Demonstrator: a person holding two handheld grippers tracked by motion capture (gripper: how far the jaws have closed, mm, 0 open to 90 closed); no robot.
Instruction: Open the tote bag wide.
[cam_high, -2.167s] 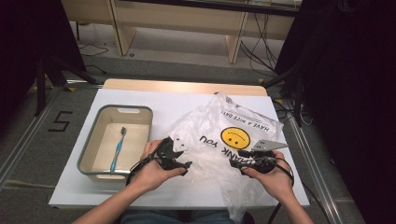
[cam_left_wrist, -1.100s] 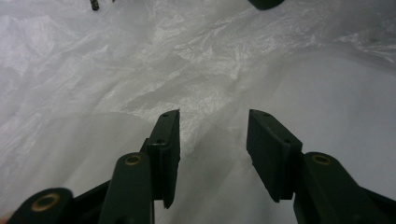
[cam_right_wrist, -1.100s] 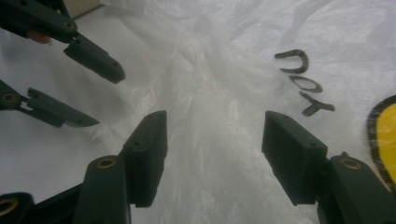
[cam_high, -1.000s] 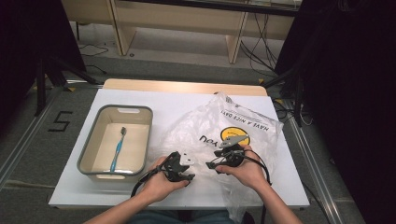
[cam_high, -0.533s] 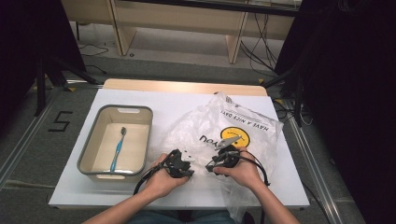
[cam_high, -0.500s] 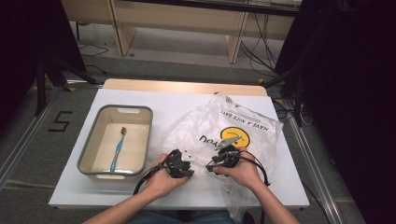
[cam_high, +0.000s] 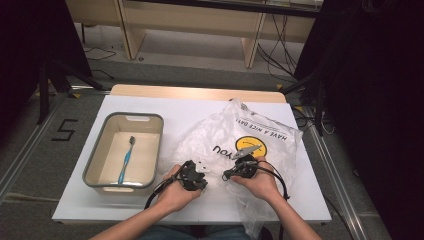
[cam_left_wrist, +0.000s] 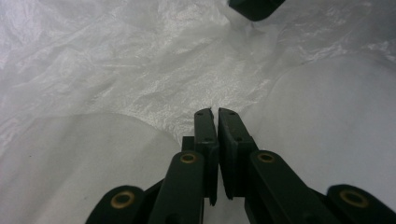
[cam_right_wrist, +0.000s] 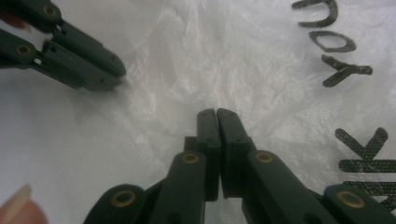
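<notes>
High view: both grippers, left (cam_high: 192, 175) and right (cam_high: 240, 169), rest on the crumpled plastic bag (cam_high: 235, 145) mid-table, jaws pressed together, possibly pinching film to spread its mouth; hard to confirm.

Crumpled translucent plastic bag (cam_high: 235, 140) on table (cam_high: 185, 107)

A white surface (cam_high: 150, 107) with a pale wood strip along its far edge. On its left side sits a grey-rimmed rectangular tub (cam_high: 155, 145) holding a blue toothbrush (cam_high: 126, 160), lying lengthwise, bristles toward the far end. Beyond the surface, a grey floor carries a taped numeral five (cam_high: 65, 130), wooden furniture legs (cam_high: 250, 47) and loose black cables (cam_high: 277, 45).
</notes>
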